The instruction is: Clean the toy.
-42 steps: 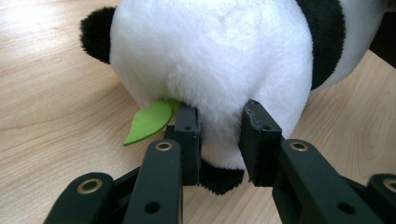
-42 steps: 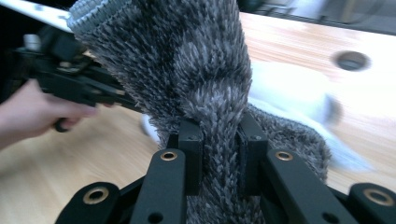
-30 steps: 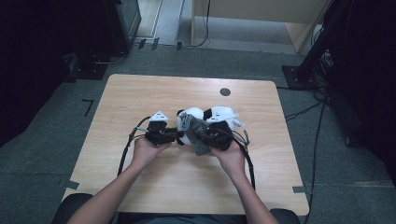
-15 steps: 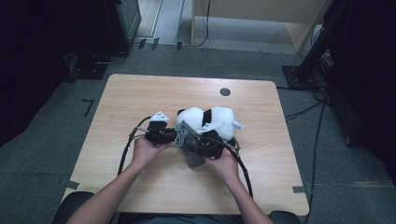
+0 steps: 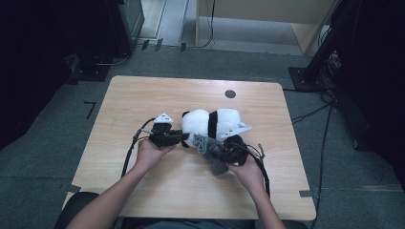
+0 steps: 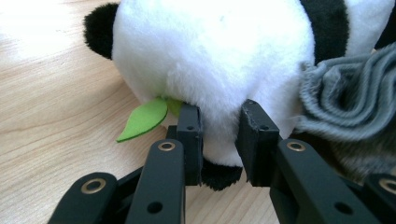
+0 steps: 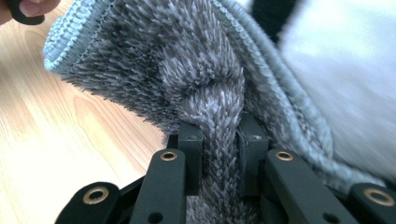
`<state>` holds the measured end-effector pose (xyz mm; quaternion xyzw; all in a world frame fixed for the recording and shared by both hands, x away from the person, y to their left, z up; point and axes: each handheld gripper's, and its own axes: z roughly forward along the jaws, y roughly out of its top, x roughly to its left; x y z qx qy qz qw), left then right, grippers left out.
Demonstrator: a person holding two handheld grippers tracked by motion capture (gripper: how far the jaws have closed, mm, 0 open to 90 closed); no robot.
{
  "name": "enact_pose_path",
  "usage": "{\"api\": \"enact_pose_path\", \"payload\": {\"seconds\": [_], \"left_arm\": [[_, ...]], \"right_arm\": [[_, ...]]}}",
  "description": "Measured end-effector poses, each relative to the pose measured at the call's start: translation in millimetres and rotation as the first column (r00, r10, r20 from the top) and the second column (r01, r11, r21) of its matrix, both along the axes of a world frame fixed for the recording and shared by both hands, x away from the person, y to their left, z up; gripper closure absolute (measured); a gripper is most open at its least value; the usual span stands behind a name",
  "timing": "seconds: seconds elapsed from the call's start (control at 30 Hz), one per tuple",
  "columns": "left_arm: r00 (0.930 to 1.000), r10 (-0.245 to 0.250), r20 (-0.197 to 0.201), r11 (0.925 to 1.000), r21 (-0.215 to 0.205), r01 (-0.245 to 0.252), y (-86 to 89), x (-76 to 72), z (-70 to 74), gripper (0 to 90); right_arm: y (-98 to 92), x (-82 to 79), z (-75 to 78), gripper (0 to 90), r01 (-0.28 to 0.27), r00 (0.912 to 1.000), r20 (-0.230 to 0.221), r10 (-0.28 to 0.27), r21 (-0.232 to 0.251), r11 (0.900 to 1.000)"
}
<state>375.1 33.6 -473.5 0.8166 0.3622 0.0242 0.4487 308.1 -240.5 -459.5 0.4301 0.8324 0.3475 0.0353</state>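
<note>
The plush panda lies on its side near the middle of the bench, with a grey knitted cloth bunched against its near side. The left tongs are closed on a fold of the panda's white fur just beside a green felt leaf, and the right tongs are clamped on a gathered ridge of the cloth (a sock or small garment, I cannot tell which).

The main risk, as I judge it, is the left grip: it pinches only soft pile, so a firm tug on the cloth could pull the fur free and let the panda roll. The cloth is also held by one narrow pleat, which may slip out, or stretch rather than slide over the toy. The leaf could catch under the jaw.
</note>
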Motion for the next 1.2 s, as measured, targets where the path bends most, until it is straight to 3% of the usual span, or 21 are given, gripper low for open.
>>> {"api": "enact_pose_path", "payload": {"seconds": [0.33,0.57,0.8,0.93,1.07,1.2], "left_arm": [[1.0,0.0,-0.001,1.0,-0.005,0.0,-0.1,0.5,0.0,72.4],[1.0,-0.003,0.0,1.0,-0.009,0.003,-0.8,0.2,-0.1,72.5],[1.0,-0.004,-0.001,0.9999,-0.013,0.004,-0.9,0.4,-0.1,72.6],[1.0,-0.003,-0.001,0.9999,-0.014,0.003,-0.6,0.6,-0.1,72.6],[1.0,-0.003,-0.004,0.9999,-0.012,0.003,-0.7,0.3,-0.2,72.6],[1.0,-0.004,-0.005,0.9999,-0.015,0.003,-0.5,0.4,-0.2,72.2]], "right_arm": [[-50.3,-9.3,10.2,75.4,0.085,0.9951,-0.049,-0.085,-0.004,0.996],[-87.2,-7.3,11.7,75.5,0.197,0.9796,-0.043,-0.196,0.019,0.98],[-104.2,-3.7,14.5,75.7,0.271,0.9611,0.05,-0.272,0.012,0.962],[-114.1,-4.1,24.7,76.0,0.331,0.9372,0.105,-0.333,0.033,0.943],[-122.8,-2.3,41.0,76.2,0.373,0.9102,0.153,-0.385,0.102,0.922],[-115.8,6.6,52.3,76.4,0.357,0.908,0.177,-0.38,0.148,0.922]]}}
